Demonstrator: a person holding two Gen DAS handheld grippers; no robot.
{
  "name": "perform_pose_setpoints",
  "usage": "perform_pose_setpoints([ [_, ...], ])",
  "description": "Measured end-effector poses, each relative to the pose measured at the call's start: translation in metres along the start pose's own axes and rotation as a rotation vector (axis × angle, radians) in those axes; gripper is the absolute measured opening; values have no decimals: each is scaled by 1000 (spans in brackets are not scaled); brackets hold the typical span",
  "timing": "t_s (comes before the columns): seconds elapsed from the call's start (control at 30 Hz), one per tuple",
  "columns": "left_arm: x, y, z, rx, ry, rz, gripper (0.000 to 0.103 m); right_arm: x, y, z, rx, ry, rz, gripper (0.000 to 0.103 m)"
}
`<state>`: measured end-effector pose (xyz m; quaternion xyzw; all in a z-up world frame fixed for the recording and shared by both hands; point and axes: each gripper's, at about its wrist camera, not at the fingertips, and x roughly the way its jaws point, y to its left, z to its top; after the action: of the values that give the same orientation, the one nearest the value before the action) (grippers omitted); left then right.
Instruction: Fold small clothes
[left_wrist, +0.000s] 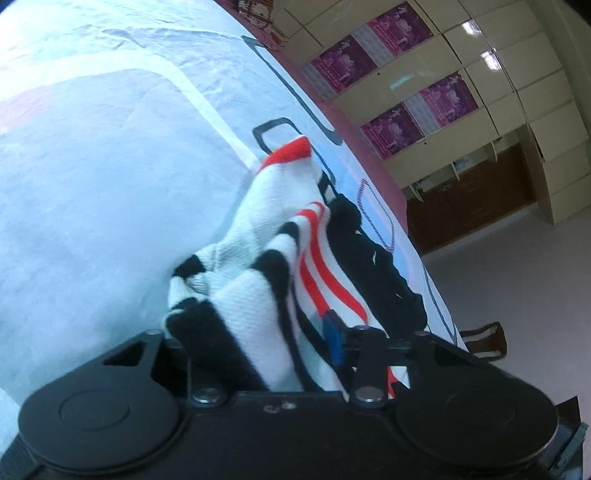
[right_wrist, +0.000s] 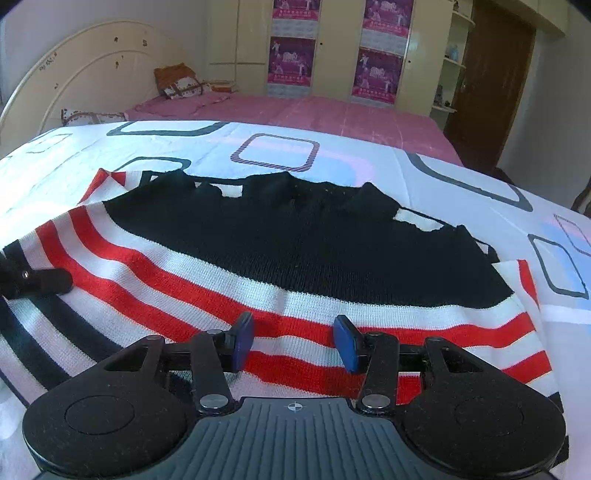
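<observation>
The step in hand looks like the start of a fold: one edge of the sweater (right_wrist: 295, 251) is gathered up while the rest lies spread on the bedsheet (right_wrist: 424, 173). Nearest the sweater's striped hem, the right gripper (right_wrist: 293, 343) hovers just over the red and white bands with its blue pads (right_wrist: 347, 347) spread wide apart and nothing between them. At the sweater's left edge the left gripper (left_wrist: 295, 332) is closed on a bunched handful of the knit, the cloth crowding in between its fingers and rising in a ridge ahead of it. The next move, I judge, calls for the right gripper to drop and pinch the hem, so both can carry that side over the black panel evenly.

The sweater is a knit with a broad black upper part, then red and white stripes, then thin black ones toward the hem. It lies fairly flat, apart from the lifted left edge. Beyond it stretch a pink bedspread (right_wrist: 332, 114) and wardrobe doors with posters (right_wrist: 291, 62)
</observation>
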<state>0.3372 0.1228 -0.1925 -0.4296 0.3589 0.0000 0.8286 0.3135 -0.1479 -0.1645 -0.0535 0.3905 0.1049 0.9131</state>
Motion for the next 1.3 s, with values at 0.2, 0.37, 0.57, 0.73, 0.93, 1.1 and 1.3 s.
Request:
perform_pose_setpoints([
  [0.2,-2,4,1,-20,0,-7,30,0,5,-2,-4,-7,-16,47],
  [0.37,-3,4,2,-27,-1,-3,26,0,3,-4,-8,-15,-3,48],
  [0.57,-12,-14,-5,23,-53,37,19,0,-5,-5,-25,-37,43,50],
  [0.73,-27,-55,-10,145,-119,41,17,-9,-23,-1,9,-61,106,76],
  [0.93,-28,-130,-29,367,-150,-12,17,-36,-69,-3,116,-97,207,77],
  [1.1,-8,-194,-67,543,-108,-96,17,-59,-114,-16,171,-97,187,77],
  [1.3,45,-240,-151,776,50,-151,17,-82,-175,-40,227,-78,56,77],
])
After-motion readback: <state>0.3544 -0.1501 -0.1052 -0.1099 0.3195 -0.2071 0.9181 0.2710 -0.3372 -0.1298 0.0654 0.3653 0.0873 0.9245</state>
